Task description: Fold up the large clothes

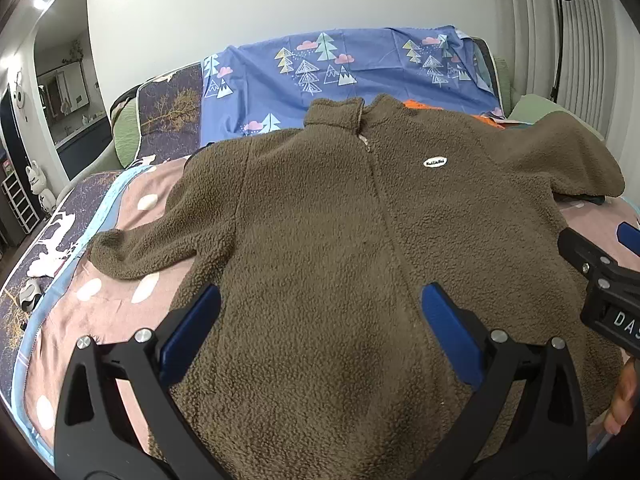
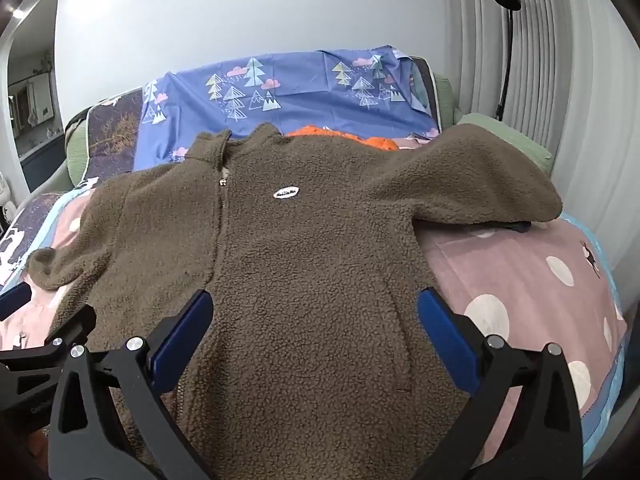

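A brown fleece jacket lies spread face up on the bed, zip closed, collar at the far end, a white oval label on its chest. One sleeve reaches out to the left, the other to the right. My left gripper hovers open over the lower left part of the jacket. My right gripper stands open over the lower right part. Nothing is between either pair of blue pads. The right gripper's body shows at the left wrist view's right edge.
The bed has a pink dotted cover and a blue tree-print sheet draped at the headboard. An orange garment peeks out beyond the jacket's shoulder. A black lamp stands by the curtain. A hand shows at the right edge.
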The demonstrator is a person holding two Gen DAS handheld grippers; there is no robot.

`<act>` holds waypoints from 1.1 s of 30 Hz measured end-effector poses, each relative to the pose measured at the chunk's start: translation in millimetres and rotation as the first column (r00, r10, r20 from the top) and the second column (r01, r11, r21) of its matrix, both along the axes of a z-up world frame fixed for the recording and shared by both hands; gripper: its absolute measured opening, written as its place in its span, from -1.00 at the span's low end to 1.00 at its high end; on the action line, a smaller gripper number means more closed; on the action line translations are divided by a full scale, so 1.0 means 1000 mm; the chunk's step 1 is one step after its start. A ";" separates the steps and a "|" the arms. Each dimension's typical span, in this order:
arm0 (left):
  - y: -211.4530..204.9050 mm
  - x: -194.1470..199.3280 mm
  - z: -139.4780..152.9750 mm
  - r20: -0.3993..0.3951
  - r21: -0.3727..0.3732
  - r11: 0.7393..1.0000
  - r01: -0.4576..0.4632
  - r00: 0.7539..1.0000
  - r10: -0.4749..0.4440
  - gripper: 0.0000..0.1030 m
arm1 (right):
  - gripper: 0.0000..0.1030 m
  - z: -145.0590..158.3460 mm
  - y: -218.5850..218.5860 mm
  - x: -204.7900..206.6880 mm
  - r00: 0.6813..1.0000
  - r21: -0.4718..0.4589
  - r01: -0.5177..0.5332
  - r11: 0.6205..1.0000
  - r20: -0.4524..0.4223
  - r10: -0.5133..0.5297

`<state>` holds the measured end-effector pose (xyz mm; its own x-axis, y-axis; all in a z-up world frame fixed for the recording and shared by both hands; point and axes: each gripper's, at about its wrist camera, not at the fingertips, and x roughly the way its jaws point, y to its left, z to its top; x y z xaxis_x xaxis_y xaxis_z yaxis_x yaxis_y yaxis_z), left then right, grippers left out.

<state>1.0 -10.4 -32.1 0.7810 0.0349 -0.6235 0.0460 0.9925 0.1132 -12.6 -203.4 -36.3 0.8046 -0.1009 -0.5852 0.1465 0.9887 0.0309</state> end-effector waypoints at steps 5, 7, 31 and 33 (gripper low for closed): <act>0.005 0.001 -0.006 -0.013 -0.066 0.998 0.025 1.000 -0.026 0.96 | 0.97 -0.007 -0.001 0.004 0.999 -0.011 0.014 1.000 -0.030 -0.014; 0.009 0.004 -0.010 -0.034 -0.088 0.996 0.009 0.999 -0.012 0.96 | 0.97 -0.014 -0.002 0.011 0.996 -0.033 0.028 0.999 -0.079 -0.030; -0.005 0.021 -0.046 -0.111 -0.050 0.996 0.072 0.991 -0.078 0.96 | 0.97 -0.052 -0.049 0.026 0.925 -0.127 0.264 0.956 -0.246 -0.288; -0.007 0.022 -0.047 -0.111 -0.053 0.995 0.082 0.990 -0.087 0.96 | 0.97 -0.052 -0.050 0.027 0.930 -0.100 0.257 0.961 -0.246 -0.274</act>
